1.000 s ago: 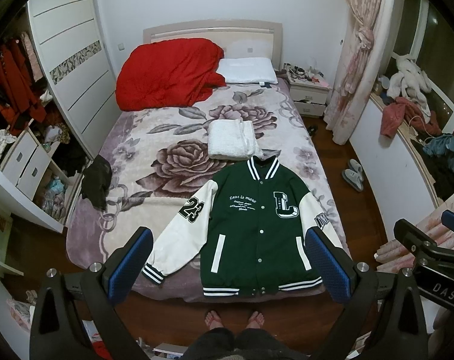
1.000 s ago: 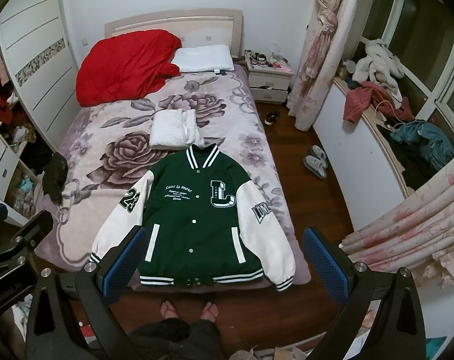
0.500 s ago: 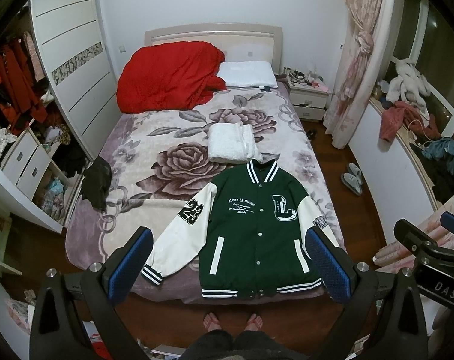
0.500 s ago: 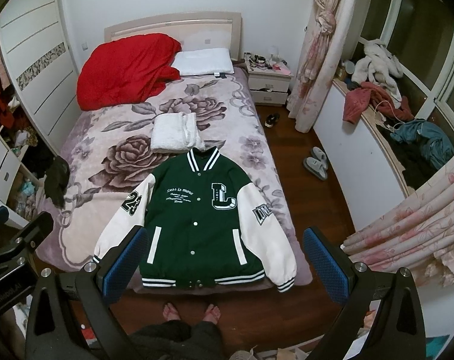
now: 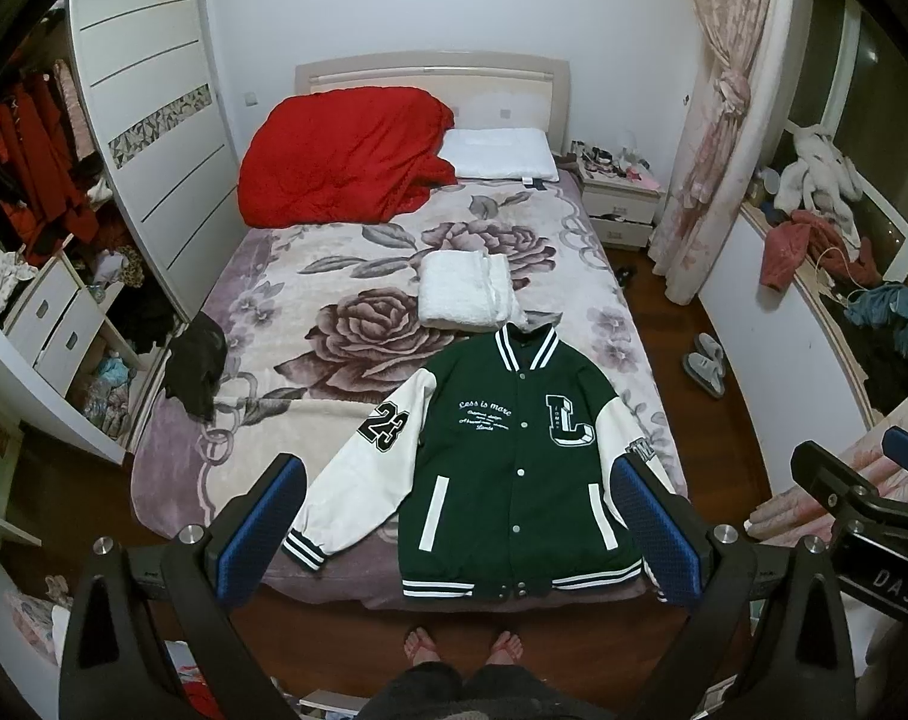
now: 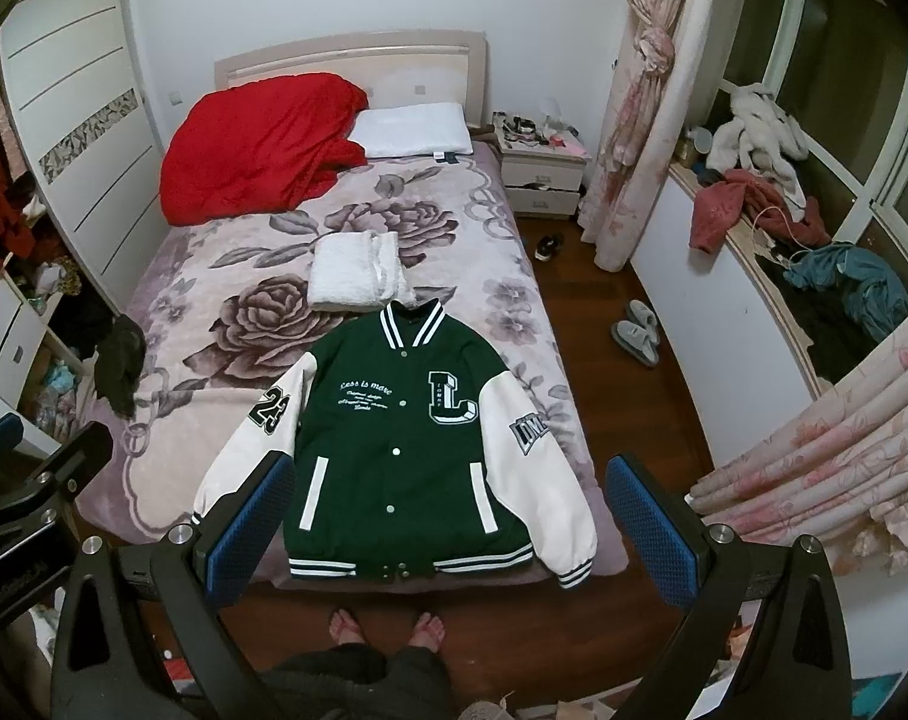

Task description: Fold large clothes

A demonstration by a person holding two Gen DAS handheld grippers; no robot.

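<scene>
Varsity jacket lies flat, front up, at near end of bed; left gripper and right gripper hover above, both released and empty.

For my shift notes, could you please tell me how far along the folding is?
Done: the white garment lies folded. In hand: nothing; both the left hand-held gripper and right hand-held gripper are open. Left: the varsity jacket lies flat, unfolded.
</scene>
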